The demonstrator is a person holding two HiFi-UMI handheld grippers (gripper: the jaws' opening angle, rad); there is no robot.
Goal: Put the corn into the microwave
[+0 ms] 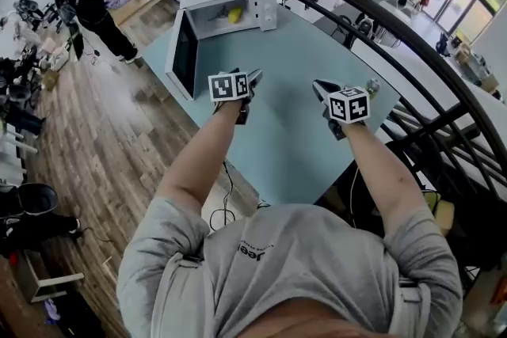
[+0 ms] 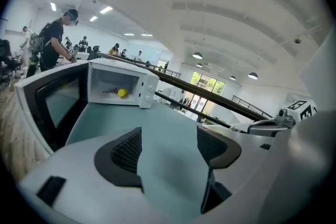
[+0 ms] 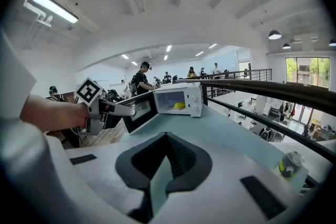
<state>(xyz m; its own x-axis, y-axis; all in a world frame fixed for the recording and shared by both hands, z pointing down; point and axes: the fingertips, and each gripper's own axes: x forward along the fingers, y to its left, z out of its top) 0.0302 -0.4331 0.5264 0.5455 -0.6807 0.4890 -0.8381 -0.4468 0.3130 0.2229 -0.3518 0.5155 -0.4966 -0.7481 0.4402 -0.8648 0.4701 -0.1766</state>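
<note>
The yellow corn (image 1: 234, 13) lies inside the white microwave (image 1: 265, 8) at the far end of the teal table (image 1: 293, 138). The microwave's door (image 1: 182, 53) hangs open to the left. My left gripper (image 1: 253, 80) hovers over the table's middle, open and empty. In the left gripper view its jaws (image 2: 168, 149) stand apart and point at the corn (image 2: 122, 93) in the microwave (image 2: 148, 89). My right gripper (image 1: 321, 89) is beside it on the right, shut on nothing. In the right gripper view the gripper (image 3: 167, 140) has its pads meeting at the tips, with the corn (image 3: 179, 106) far ahead.
A small can (image 1: 372, 85) stands near the table's right edge, also seen as the can (image 3: 287, 165) in the right gripper view. A dark curved railing (image 1: 380, 20) runs behind and to the right of the table. A person in black (image 1: 83, 0) works at another table at the far left.
</note>
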